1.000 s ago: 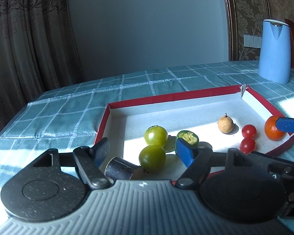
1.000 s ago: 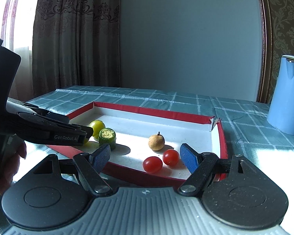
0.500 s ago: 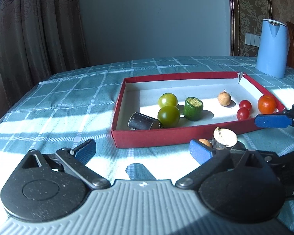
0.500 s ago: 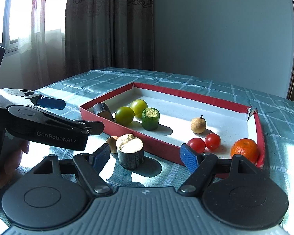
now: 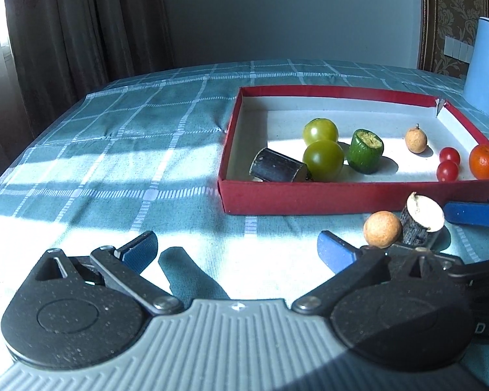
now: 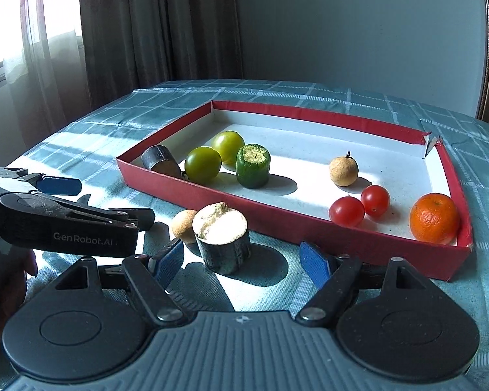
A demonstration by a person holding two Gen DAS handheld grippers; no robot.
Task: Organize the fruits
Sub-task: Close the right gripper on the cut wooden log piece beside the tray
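Standing upright on the worktop [image 6: 309,104] just outside the red tray [image 6: 309,228], long axis vertical, pale cut face up: dark-skinned stub [image 6: 223,242], tan round fruit [image 6: 184,226] touching its left. Directly ahead of the right tongs [image 6: 241,264], open and empty. Well to the right of the left tongs [image 5: 236,249], just opened wide and empty, hence farther.

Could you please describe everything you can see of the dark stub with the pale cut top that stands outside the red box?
The dark stub is a short cylinder with dark, rough skin and a pale, crumbly-looking cut face on top. It stands upright on the checked tablecloth, just outside the red box, with a small tan round fruit close beside it. Neither gripper touches it.
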